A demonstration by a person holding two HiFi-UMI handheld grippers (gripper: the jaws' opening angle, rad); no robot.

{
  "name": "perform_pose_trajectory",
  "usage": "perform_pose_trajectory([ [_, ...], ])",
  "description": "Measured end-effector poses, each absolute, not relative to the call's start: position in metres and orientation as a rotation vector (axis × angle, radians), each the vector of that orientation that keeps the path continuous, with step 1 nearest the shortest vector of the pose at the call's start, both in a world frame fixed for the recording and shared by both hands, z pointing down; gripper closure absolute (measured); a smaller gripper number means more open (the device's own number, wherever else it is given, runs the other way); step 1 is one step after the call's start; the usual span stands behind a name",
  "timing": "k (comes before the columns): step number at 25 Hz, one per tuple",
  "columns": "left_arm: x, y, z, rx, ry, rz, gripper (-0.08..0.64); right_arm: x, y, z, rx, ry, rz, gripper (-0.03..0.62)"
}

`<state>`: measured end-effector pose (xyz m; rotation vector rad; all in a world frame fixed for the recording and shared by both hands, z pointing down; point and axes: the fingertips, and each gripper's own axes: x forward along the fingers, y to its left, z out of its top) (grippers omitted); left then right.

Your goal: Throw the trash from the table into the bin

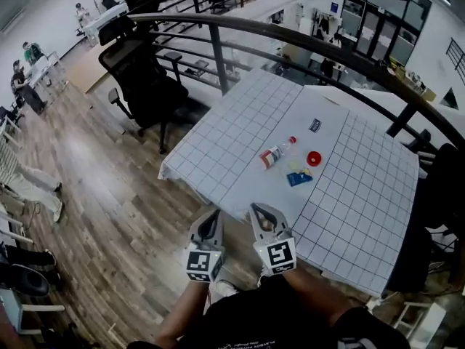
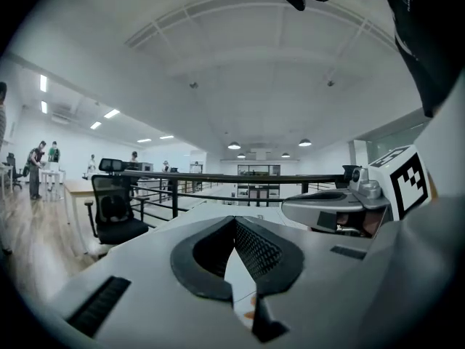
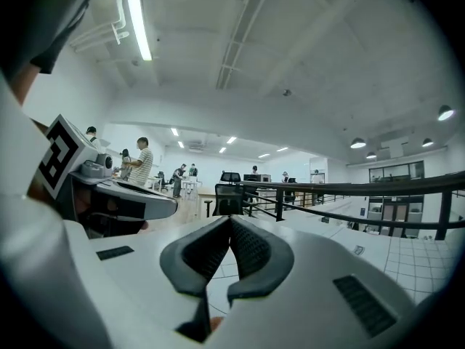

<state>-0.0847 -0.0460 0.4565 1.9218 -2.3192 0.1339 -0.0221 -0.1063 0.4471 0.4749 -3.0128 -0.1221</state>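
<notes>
So this looks like the very start, nothing picked up yet imo. Both tools sit low at the near edge of the table [image 1: 363, 195], side by side: left gripper [image 1: 211, 220] and right gripper [image 1: 261, 213]. Each has its jaws pressed together with nothing between them, and both gripper views back that up. The trash is all on the table, grouped near the middle and well apart from the tips. There's a small bottle [image 1: 274, 154] on its side, a red cap [image 1: 313, 158] just right of it, a blue and yellow wrapper [image 1: 298, 177] just in front, and a little dark packet [image 1: 314, 125] further back on its own. Can't spot the bin in any view, so no clue which side it's on. I'd say the step in hand is the reach for the first piece. Next move needs a gripper to spread its jaws first, come down over one item (wrapper is nearest, bottle probably the easiest grab), then close. The flat wrapper could be fiddly to pinch off the cloth
</notes>
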Motion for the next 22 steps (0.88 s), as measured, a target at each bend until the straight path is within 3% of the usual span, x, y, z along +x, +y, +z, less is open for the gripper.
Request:
perform_pose_trajectory([
  [22, -0.012, -0.215, 0.495, 2.145, -2.047, 0.241, 0.537, 0.065, -0.257, 0.495, 0.777, -2.876, 0.012, 0.568],
])
